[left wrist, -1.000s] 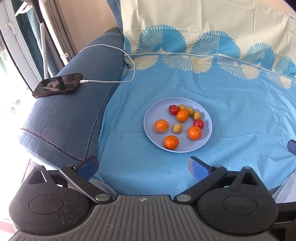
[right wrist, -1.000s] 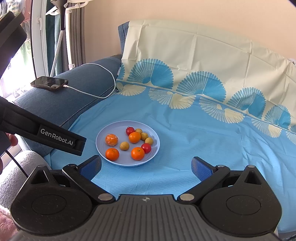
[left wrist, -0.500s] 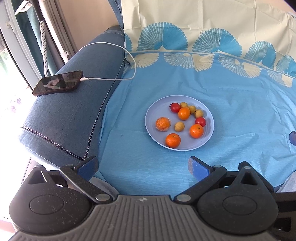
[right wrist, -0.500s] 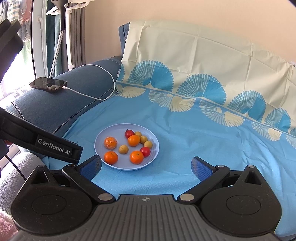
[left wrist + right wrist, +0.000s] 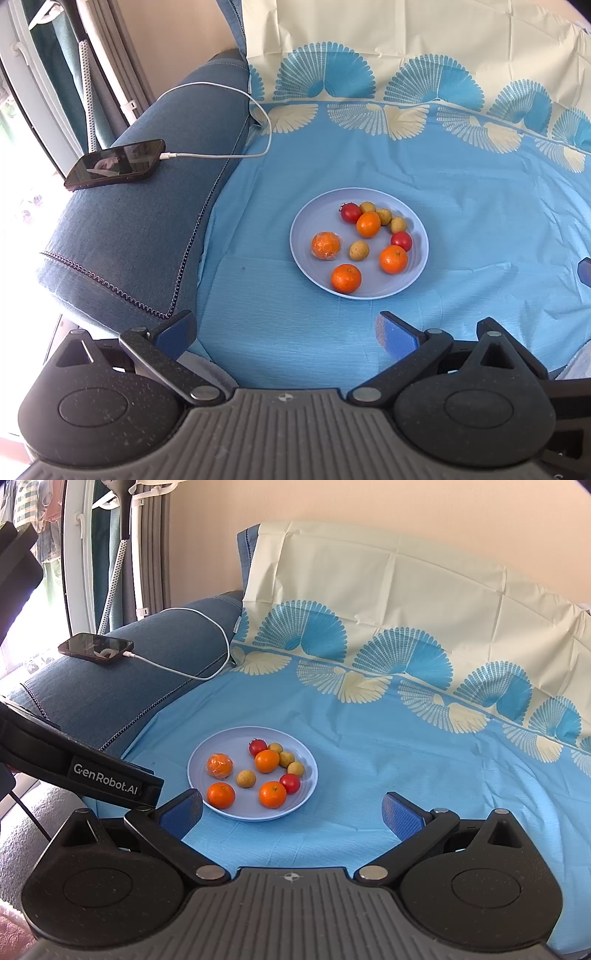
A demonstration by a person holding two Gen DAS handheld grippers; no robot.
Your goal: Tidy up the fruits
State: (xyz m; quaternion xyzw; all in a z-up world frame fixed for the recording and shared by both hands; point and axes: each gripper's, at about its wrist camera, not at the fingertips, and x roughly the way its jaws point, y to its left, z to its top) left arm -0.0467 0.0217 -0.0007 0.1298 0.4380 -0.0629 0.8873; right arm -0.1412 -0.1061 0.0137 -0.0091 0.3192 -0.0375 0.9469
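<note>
A pale blue plate (image 5: 310, 225) (image 5: 218, 749) lies on the blue sheet. It holds three oranges (image 5: 346, 278) (image 5: 221, 795), a wrapped orange (image 5: 325, 244) (image 5: 219, 765), two red tomatoes (image 5: 350, 212) (image 5: 290, 783) and several small yellow-brown fruits (image 5: 359, 250) (image 5: 246, 778). My left gripper (image 5: 286, 334) is open and empty, near the plate's front edge. My right gripper (image 5: 291, 812) is open and empty, just in front of the plate; its left fingertip (image 5: 181, 811) is beside the plate's rim.
A black phone (image 5: 114, 168) (image 5: 95, 648) with a white charging cable (image 5: 236, 155) lies on the blue sofa arm (image 5: 147, 221) at the left. A cream-and-blue patterned sheet (image 5: 369, 590) covers the backrest. The left gripper's body (image 5: 92, 771) shows at the left of the right wrist view.
Both grippers have moved slightly closer to the plate; the plate sits lower and larger in both views. Both stay open.
</note>
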